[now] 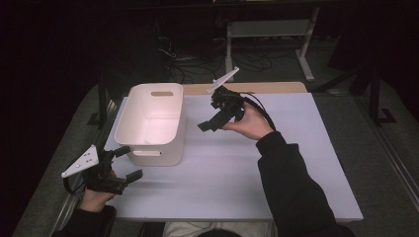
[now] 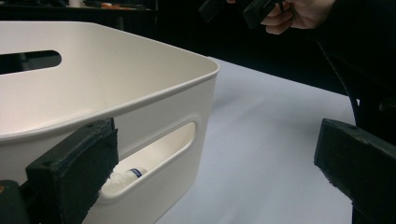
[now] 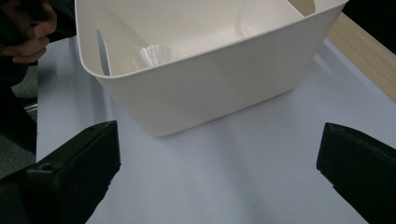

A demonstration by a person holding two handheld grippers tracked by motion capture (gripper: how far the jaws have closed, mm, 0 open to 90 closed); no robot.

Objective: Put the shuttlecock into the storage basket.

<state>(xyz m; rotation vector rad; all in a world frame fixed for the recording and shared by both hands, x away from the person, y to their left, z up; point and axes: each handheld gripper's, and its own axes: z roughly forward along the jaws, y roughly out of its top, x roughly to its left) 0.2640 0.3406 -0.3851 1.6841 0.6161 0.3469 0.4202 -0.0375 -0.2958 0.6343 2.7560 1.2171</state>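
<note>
A white plastic bin [image 1: 170, 139] with slot handles stands on the left half of the table. Inside it lies a small white crumpled item [image 3: 152, 53]; it also shows through the near handle slot [image 2: 127, 177], with a blue mark on it. My left gripper [image 1: 127, 163] sits open just in front of the bin's near left corner, holding nothing; its jaws stand wide apart in the left gripper view [image 2: 215, 168]. My right gripper [image 1: 210, 116] hovers open to the right of the bin, pointing at its side wall [image 3: 210, 88], jaws wide and empty [image 3: 215, 172].
A pale sheet [image 1: 276, 163] covers the table, and a wooden strip [image 1: 267, 87] shows at the far edge. Dark floor, cables and a white frame [image 1: 269, 29] lie beyond. The other hand [image 2: 299, 14] appears at the top of the left gripper view.
</note>
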